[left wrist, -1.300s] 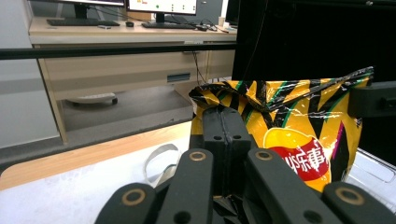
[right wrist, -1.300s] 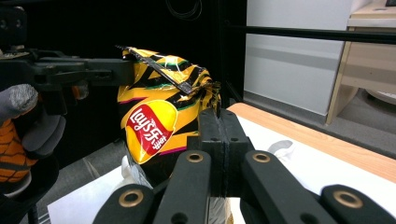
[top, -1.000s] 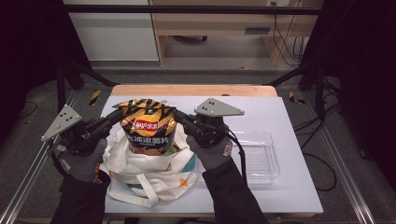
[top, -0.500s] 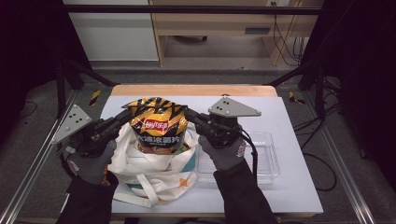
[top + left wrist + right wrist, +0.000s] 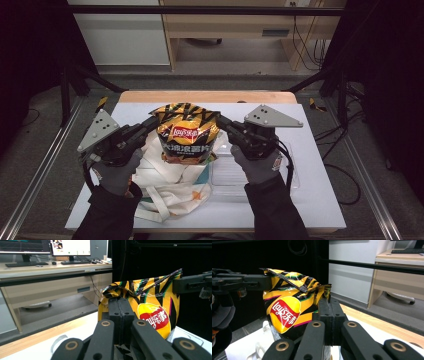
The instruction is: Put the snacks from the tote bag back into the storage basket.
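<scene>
Holding chip bag above tote bag, beside clear tray

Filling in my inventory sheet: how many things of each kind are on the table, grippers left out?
Chip bag: 1
Cloth tote bag: 1
Clear plastic tray: 1
Total: 3

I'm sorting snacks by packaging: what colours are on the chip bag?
The chip bag is yellow with black stripes and a red logo, clearest in the right gripper view.
</scene>
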A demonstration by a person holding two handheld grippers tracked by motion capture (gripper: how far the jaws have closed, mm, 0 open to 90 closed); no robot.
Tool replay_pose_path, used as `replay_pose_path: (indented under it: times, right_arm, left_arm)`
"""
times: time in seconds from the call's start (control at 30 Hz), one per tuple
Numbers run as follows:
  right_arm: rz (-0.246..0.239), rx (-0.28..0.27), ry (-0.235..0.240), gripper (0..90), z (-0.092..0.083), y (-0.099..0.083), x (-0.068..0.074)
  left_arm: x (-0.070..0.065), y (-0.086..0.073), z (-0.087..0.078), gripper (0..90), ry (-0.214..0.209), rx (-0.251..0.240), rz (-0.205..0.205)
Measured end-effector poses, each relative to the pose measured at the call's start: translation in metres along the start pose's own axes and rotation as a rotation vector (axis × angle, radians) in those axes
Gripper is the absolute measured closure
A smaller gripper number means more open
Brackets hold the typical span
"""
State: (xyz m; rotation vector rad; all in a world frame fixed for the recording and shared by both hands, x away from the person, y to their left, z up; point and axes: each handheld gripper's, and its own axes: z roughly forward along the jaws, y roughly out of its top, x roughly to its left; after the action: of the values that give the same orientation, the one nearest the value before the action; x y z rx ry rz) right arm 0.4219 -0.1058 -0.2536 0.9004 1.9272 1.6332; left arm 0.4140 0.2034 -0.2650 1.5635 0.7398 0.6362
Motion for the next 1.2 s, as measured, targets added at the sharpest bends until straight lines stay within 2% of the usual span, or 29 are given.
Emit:
replay_pose_path:
  times: [1.2]
  right_arm:
    - [0.014,-0.009,-0.140,90.0,-0.055,-0.006,-0.045]
  left_arm:
    - [-0.047,0.005,0.064,90.0,-0.085,0.013,0.018]
